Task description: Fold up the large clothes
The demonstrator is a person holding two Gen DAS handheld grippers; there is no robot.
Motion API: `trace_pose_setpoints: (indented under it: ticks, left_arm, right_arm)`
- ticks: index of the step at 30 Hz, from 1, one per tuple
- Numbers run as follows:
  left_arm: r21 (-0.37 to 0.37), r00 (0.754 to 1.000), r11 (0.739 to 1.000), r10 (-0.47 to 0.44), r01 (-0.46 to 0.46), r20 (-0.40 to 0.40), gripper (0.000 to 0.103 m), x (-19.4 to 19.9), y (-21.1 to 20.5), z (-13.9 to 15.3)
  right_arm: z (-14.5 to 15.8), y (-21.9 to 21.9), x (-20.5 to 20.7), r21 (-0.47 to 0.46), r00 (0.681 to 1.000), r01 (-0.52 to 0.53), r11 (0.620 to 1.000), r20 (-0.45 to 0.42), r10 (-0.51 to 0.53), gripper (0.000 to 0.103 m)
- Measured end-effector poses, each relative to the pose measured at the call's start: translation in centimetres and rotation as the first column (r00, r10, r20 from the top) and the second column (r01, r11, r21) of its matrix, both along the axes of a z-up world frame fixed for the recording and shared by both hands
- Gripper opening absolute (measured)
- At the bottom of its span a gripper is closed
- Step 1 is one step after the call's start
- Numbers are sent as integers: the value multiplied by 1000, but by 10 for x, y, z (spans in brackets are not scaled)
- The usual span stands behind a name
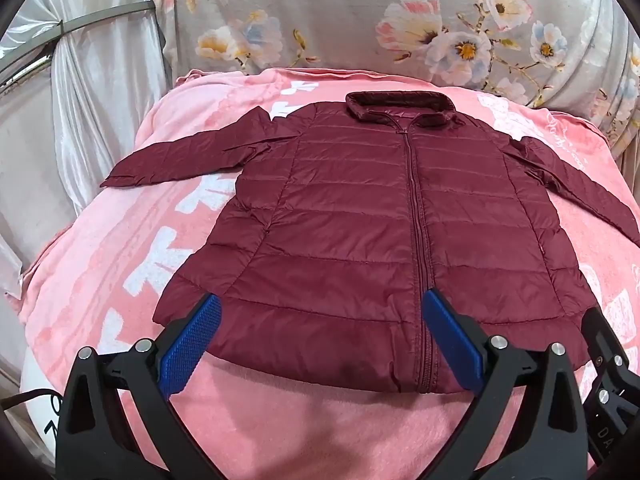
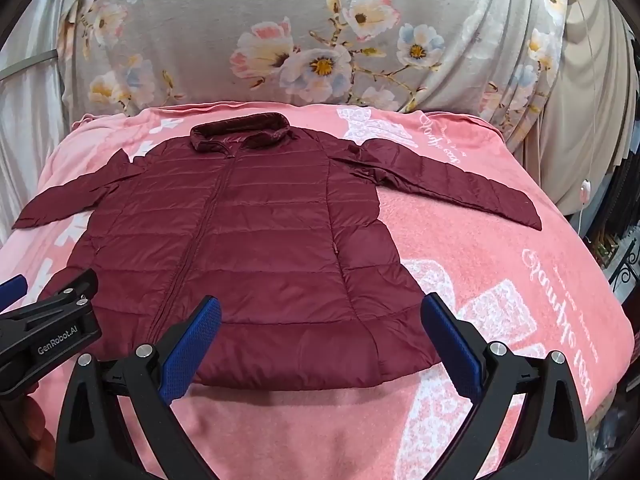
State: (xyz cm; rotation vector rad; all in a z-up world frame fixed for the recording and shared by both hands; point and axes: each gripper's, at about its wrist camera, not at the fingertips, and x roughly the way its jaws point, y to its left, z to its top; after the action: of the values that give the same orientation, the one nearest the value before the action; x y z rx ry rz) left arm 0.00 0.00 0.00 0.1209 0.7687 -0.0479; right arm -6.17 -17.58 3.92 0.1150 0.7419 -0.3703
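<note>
- I see my left gripper (image 1: 320,320) with its jaws spread as wide as they go, and nothing is pinched between the blue pads (image 1: 188,346).
- From the left wrist view, those pads frame the near hem of the maroon puffer jacket (image 1: 380,220), on the side left of the zipper (image 1: 416,216); I cannot tell whether the tips touch the cloth or hang just above it.
- My right gripper (image 2: 320,320) is equally wide, and it holds nothing.
- In the right wrist view its fingers straddle the jacket's lower right corner: the left pad sits over the hem, the right pad over the pink blanket (image 2: 500,264) just beside the jacket's edge.
- The jacket lies flat, front up and zipped, on the blanket, with its collar (image 2: 240,132) at the far end and the hem nearest me.
- Both sleeves are spread outward: the left sleeve (image 1: 180,160) angles toward the left edge of the blanket, the right sleeve (image 2: 452,188) reaches out to the right.
- Each gripper shows at the edge of the other's view, side by side near the hem.
- Behind the blanket rises a grey floral fabric (image 1: 360,20).
</note>
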Motion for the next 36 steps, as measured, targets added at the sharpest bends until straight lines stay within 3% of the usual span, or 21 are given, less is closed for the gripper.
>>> trace_pose_setpoints:
  ticks: [36]
  left_arm:
    - [-5, 1000, 1000, 0, 0, -3, 98, 0, 0, 0]
  right_arm:
    - [-9, 7, 3, 15, 1000, -12, 1000, -11, 13, 98]
